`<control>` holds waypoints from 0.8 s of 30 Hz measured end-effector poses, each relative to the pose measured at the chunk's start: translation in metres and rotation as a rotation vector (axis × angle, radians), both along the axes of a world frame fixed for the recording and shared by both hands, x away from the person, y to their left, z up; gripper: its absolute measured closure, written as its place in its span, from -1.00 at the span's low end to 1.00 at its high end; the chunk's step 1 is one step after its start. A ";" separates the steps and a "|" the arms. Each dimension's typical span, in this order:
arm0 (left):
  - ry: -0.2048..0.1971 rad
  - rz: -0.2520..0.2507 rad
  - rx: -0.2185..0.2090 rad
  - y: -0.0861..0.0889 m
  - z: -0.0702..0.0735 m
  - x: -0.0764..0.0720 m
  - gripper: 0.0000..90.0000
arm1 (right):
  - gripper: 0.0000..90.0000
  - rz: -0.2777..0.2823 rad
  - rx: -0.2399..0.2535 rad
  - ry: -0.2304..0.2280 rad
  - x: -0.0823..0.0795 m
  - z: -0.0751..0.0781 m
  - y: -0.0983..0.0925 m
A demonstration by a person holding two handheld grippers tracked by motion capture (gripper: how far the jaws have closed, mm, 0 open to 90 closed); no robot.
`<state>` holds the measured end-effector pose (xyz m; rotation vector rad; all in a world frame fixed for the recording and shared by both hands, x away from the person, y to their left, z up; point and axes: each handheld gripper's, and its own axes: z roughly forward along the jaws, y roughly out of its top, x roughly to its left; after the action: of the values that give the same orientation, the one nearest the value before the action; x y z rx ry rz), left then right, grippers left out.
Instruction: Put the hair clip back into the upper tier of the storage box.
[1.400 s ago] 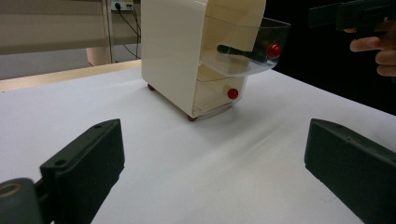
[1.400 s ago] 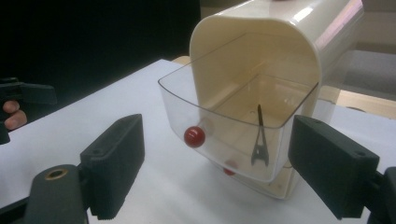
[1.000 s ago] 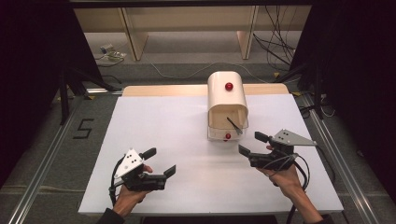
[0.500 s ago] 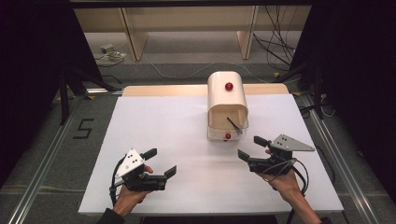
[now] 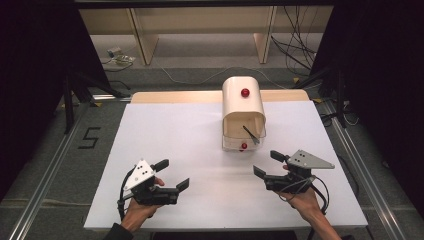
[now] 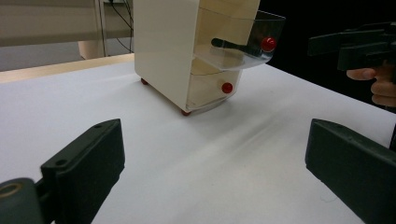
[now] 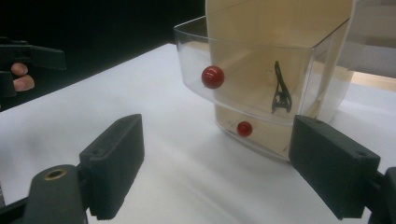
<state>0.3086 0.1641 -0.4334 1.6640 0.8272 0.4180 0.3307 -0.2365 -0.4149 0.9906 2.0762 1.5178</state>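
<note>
I see a cream rounded plastic drawer cabinet (image 5: pixel 243 107) toward the table's far side. Its clear upper drawer with a red knob (image 7: pixel 252 81) stands pulled out, holding a black clip (image 7: pixel 280 91). Both my left gripper (image 5: pixel 171 175) and right gripper (image 5: pixel 268 163) sit spread, empty, near me.

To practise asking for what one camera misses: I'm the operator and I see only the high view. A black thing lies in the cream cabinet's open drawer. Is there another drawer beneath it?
Observer: Yes. The left gripper view shows a closed lower drawer with its own red knob, under the open drawer.
Operator: Does the cabinet sit flat on the table?
Observer: No, it stands on small red feet.
Operator: What is the black thing?
Observer: In the right gripper view, the black object looks like a clip with two legs, seen through the drawer's clear wall. I cannot tell more.
</note>
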 end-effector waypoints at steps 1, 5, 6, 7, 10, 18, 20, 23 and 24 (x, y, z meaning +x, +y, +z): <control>0.000 0.000 0.000 0.000 0.000 0.000 -0.90 | -0.57 0.000 0.000 -0.001 0.000 -0.001 0.000; -0.003 -0.002 0.000 0.000 0.000 0.000 -0.90 | -0.57 -0.001 -0.006 0.000 -0.002 -0.003 0.000; -0.003 -0.002 0.000 0.000 0.000 0.000 -0.90 | -0.57 0.000 -0.009 -0.004 -0.003 -0.004 0.000; -0.003 -0.003 0.003 0.000 0.000 0.000 -0.90 | -0.57 0.000 -0.011 -0.005 -0.003 -0.004 0.000; -0.004 -0.004 0.001 0.000 0.000 0.000 -0.90 | -0.57 -0.003 -0.008 -0.003 -0.004 -0.005 0.000; -0.003 -0.007 0.002 -0.001 0.000 0.000 -0.90 | -0.57 -0.002 -0.009 -0.013 -0.007 -0.009 -0.001; -0.003 -0.008 0.003 -0.001 0.000 0.000 -0.91 | -0.57 -0.003 -0.010 -0.010 -0.008 -0.011 -0.001; -0.004 -0.010 0.003 -0.001 0.000 -0.001 -0.91 | -0.57 0.002 -0.019 -0.009 -0.009 -0.014 0.000; -0.003 -0.011 0.004 -0.001 0.000 -0.001 -0.90 | -0.57 0.005 -0.021 -0.009 -0.010 -0.015 0.000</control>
<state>0.3080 0.1632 -0.4331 1.6701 0.8148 0.4147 0.3208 -0.2366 -0.4298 0.9697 2.0859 1.4967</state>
